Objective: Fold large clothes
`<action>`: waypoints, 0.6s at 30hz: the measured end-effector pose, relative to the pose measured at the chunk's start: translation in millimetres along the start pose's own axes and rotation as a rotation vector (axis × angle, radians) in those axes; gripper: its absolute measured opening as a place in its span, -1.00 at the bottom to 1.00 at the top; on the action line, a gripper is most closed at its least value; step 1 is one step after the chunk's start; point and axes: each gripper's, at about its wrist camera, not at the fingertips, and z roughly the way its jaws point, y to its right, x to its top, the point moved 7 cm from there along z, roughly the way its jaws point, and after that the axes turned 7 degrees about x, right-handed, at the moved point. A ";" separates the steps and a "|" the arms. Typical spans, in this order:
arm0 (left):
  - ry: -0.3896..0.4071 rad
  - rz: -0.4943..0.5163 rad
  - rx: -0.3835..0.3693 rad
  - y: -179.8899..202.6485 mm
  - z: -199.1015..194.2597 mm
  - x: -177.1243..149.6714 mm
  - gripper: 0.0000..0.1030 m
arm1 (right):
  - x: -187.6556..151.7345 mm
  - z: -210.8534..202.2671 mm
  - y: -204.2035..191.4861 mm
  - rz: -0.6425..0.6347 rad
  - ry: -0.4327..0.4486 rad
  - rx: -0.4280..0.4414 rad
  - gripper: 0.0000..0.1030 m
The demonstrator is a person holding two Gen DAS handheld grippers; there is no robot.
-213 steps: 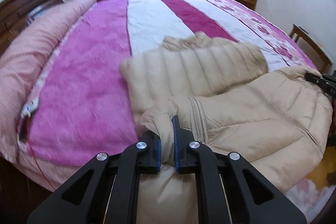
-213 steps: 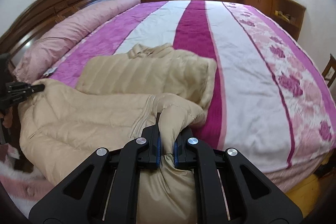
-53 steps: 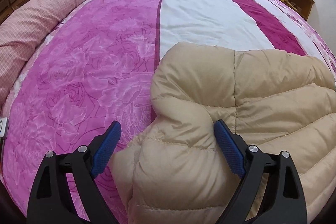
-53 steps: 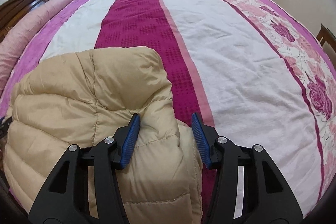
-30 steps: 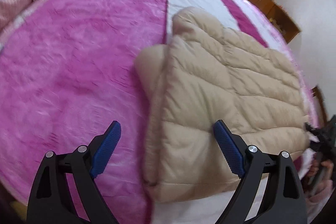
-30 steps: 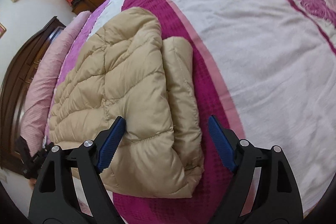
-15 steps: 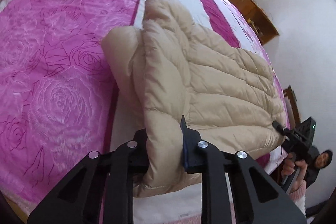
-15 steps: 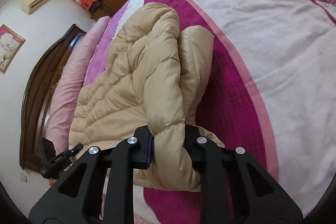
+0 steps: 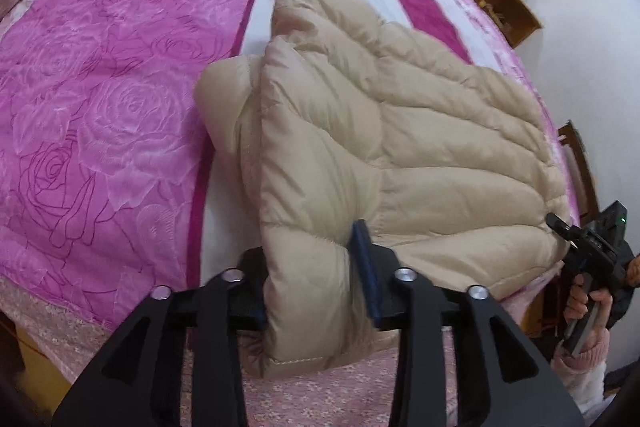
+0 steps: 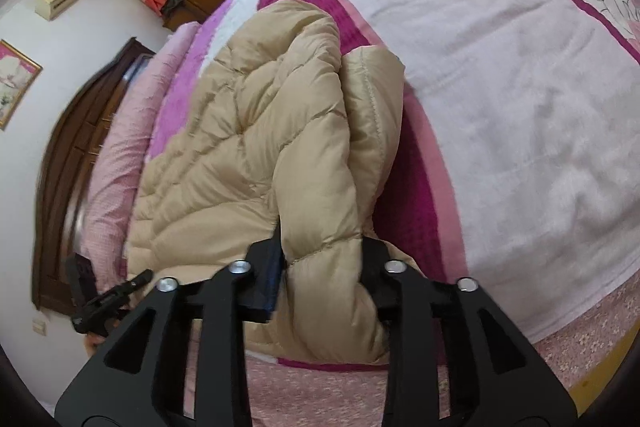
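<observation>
1. At the near edge of the bed (image 9: 120,87), the left gripper (image 9: 308,267) has a thick corner of the beige down jacket (image 9: 400,131) bunched between its pads. A second ago the jaws stood wide over the bundle; they then bit down on it, and now they are opening a little while the padding between them still looks pinched.
2. At the other near corner, the right gripper (image 10: 320,259) has done the same — wide a second ago, then clamped, now opening with the jacket's (image 10: 256,147) hem still between its pads.
3. My reading: both corners have just been seized, so the bundle is being dragged or squared toward the bed's edge, a late tidying step and not a fresh fold.
4. Farther out, the jacket lies folded in a puffy stack of layers across the pink-and-white quilt, with a rolled sleeve or side panel tucked along one edge — bulky, springy, likely to loosen once released.
</observation>
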 end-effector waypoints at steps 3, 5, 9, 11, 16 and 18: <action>0.034 0.030 0.088 -0.7 -7.5 3.6 0.05 | -2.5 -1.1 4.3 -0.008 0.019 -0.013 -0.07; 0.057 0.062 0.124 0.9 -22.1 2.2 0.13 | -2.7 -4.3 5.6 -0.009 0.025 -0.013 0.08; 0.095 0.108 0.160 7.7 -47.2 5.7 0.13 | -4.4 -15.0 13.2 0.004 0.038 -0.009 0.24; 0.111 0.121 0.159 14.3 -54.4 8.7 0.13 | -6.7 -18.8 17.2 0.021 0.042 -0.010 0.26; 0.104 0.215 0.106 59.0 -41.4 7.5 0.13 | -9.2 -14.0 21.9 0.045 0.008 0.012 0.30; 0.087 0.242 0.086 78.5 -31.7 4.8 0.13 | -9.3 -8.4 19.9 0.039 -0.018 0.034 0.34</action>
